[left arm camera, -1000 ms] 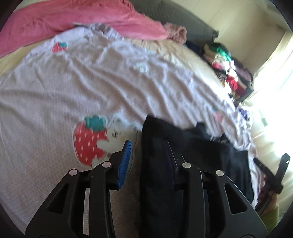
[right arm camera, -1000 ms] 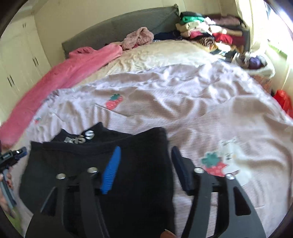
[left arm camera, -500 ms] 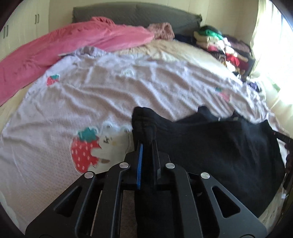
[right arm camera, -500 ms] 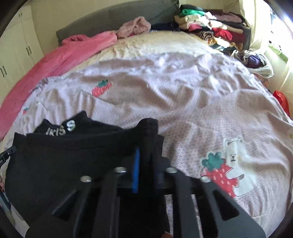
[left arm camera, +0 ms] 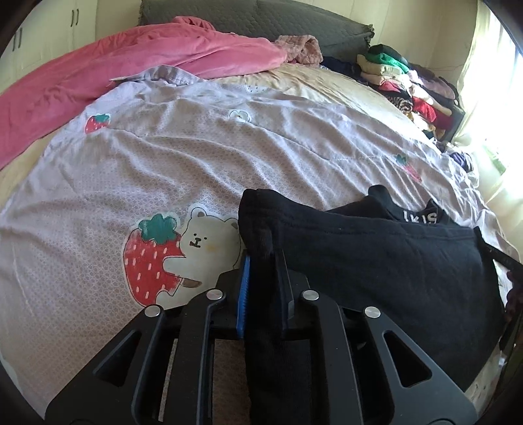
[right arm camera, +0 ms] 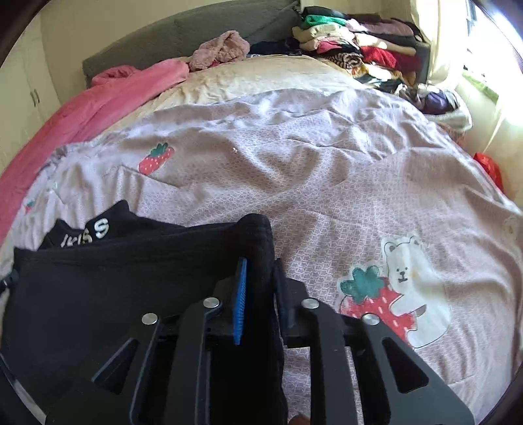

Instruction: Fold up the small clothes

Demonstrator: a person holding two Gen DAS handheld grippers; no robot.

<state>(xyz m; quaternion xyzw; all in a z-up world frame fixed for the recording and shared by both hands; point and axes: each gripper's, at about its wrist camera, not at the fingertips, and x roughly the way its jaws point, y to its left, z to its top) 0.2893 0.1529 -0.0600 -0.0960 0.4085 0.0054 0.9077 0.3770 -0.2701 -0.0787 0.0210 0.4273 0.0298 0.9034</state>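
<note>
A small black garment [left arm camera: 376,258] with white lettering at its waistband lies stretched on the lilac strawberry-print bedspread [left arm camera: 196,163]. My left gripper [left arm camera: 263,278] is shut on the garment's left corner, the cloth pinched between the blue pads. My right gripper [right arm camera: 260,281] is shut on the opposite corner of the same garment [right arm camera: 108,281]. The cloth spans between both grippers, lifted slightly at the held corners. The far edge with the lettering [right arm camera: 86,233] rests on the bed.
A pink blanket [left arm camera: 114,65] lies along the far left of the bed. A pile of mixed clothes [right arm camera: 353,49] sits at the far right by the grey headboard [left arm camera: 261,16]. A bright window is on the right.
Both grippers were open over the garment's corners a second ago. They have closed on the cloth and raised the two corners, pulling the garment taut between them.
</note>
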